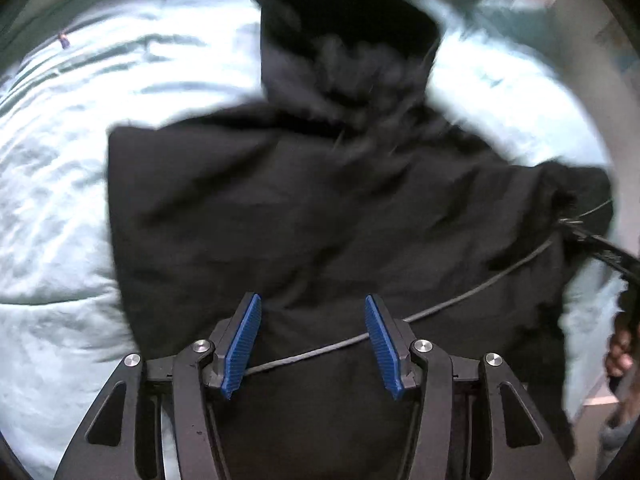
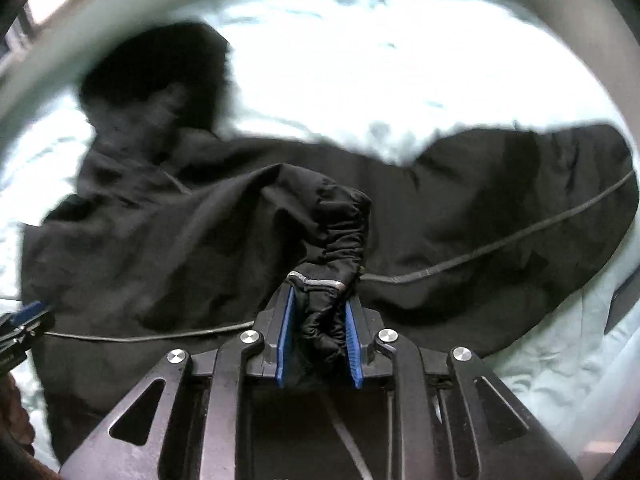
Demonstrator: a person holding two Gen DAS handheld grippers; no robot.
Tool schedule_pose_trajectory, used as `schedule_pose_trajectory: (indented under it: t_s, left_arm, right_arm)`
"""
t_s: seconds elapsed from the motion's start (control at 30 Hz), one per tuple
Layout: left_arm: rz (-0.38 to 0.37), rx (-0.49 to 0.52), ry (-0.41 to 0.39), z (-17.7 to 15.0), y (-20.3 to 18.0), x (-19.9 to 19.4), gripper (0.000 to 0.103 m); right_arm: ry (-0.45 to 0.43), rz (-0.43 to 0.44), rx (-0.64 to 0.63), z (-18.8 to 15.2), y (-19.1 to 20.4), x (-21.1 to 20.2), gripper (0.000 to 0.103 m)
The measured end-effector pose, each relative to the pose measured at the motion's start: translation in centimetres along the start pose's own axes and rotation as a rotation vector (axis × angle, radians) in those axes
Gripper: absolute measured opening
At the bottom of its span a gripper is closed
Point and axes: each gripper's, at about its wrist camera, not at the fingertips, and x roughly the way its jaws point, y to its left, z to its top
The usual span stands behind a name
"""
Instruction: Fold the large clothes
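One black hooded jacket [image 1: 320, 208] lies spread on a bed covered with a pale mint sheet [image 1: 60, 200]. In the left wrist view its long axis runs from the near hem straight away to the hood [image 1: 344, 40], which points to the far side of the bed. In the right wrist view the hood [image 2: 160, 72] sits at upper left and one sleeve [image 2: 540, 184] extends to the right, lying flat on the sheet [image 2: 400, 60].

Left hand-held gripper [image 1: 312, 344]: two blue pads, spread apart, nothing between them, poised over the jacket's near hem. Right hand-held gripper [image 2: 320, 336]: jaws closed onto the gathered, elasticated cuff [image 2: 340, 240] of the other sleeve, fabric bunched between the two blue pads and lifted clear of the jacket body.

One thin dark cable [image 1: 480, 284] crosses over the jacket in both views.

Count: one garment, two grippers, one cable. A small reddish item [image 1: 63, 41] lies on the sheet at far left; it is too small to identify. No legible brand, label or writing; both views are motion-blurred.
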Motion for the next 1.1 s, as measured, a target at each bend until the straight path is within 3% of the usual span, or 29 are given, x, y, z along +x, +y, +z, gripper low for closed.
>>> schedule_pose_trajectory:
  t_s: [0.07,0.13,0.33,0.4,0.47,0.5,0.6,0.67,0.73,0.8,0.97,1.1]
  left_arm:
    - [0.065,0.016,0.039,0.0,-0.3,2.5,0.055]
    - [0.092,0.029,0.029,0.1,-0.7,2.9,0.055]
    - [0.096,0.041,0.002,0.4,-1.2,0.3,0.056]
    - [0.089,0.038,-0.038,-0.1,-1.2,-2.1,0.056]
    - [0.085,0.02,-0.061,-0.9,-1.0,-3.9,0.056]
    - [0.089,0.002,-0.061,-1.4,-0.7,-4.3,0.056]
    - [0.117,-0.047,-0.015,-2.2,0.8,-3.2,0.056]
    - [0.157,-0.067,0.041,-3.7,1.8,-1.7,0.055]
    - [0.183,-0.062,0.042,-4.2,2.1,-0.6,0.055]
    - [0.195,-0.048,0.041,-4.2,1.8,-0.5,0.055]
    - [0.176,-0.055,0.026,-4.0,1.7,-2.5,0.056]
    - [0.158,-0.063,-0.015,-5.6,1.6,-6.2,0.056]
  right_arm:
    - [0.065,-0.01,0.007,-0.5,-0.5,3.7,0.026]
    - [0.098,-0.038,-0.009,-0.8,-0.3,6.0,0.028]
    - [0.103,-0.09,-0.077,-0.4,1.0,4.5,0.035]
    - [0.064,-0.072,-0.084,-0.4,1.6,1.7,0.047]
    - [0.01,0.001,-0.085,-0.9,2.4,-0.8,0.079]
    - [-0.013,0.036,-0.093,-1.4,3.2,-1.7,0.08]
    - [-0.017,0.068,-0.149,-2.4,6.1,-1.7,0.075]
    - [0.043,0.071,-0.168,-3.0,7.5,0.7,0.056]
    - [0.145,0.065,-0.156,-3.9,7.9,4.8,0.056]
    - [0.17,0.072,-0.136,-4.5,7.7,6.6,0.056]
    - [0.187,0.066,-0.111,-3.5,7.5,5.0,0.056]
    - [0.136,0.118,-0.086,-4.1,6.8,0.7,0.056]
